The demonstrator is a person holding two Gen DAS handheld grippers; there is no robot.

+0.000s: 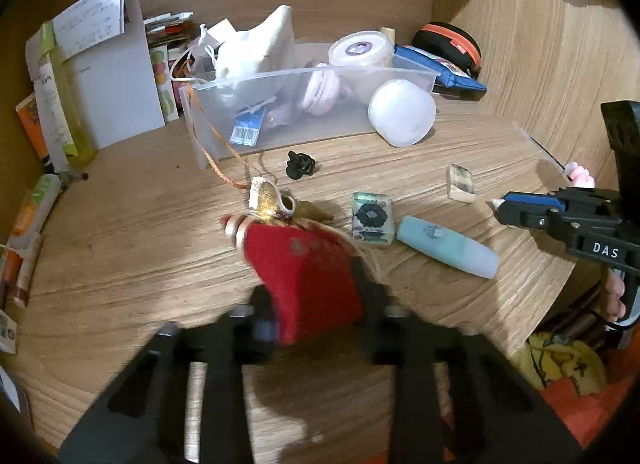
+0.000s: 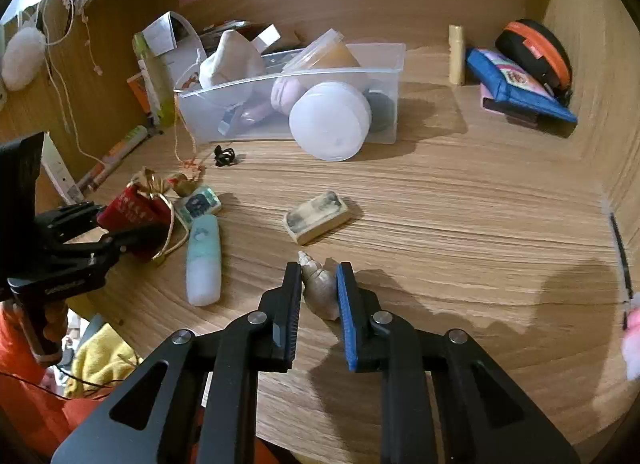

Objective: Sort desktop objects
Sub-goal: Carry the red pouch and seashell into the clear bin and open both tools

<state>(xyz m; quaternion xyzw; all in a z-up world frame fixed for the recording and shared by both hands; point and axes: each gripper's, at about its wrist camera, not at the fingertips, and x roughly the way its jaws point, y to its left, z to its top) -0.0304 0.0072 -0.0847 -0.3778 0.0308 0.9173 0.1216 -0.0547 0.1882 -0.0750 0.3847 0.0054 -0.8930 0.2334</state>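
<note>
My left gripper is shut on a red drawstring pouch with a gold tie, low over the wooden desk; the same pouch and left gripper show at the left of the right wrist view. My right gripper is shut on a pale spiral seashell, its pads pressing both sides; that gripper shows at the right of the left wrist view. A clear plastic bin full of small things stands behind.
On the desk lie a mint tube, a flower-print block, a small printed block, a black clip and a white round jar. A blue pouch and an orange-rimmed case sit far right. Bottles line the left wall.
</note>
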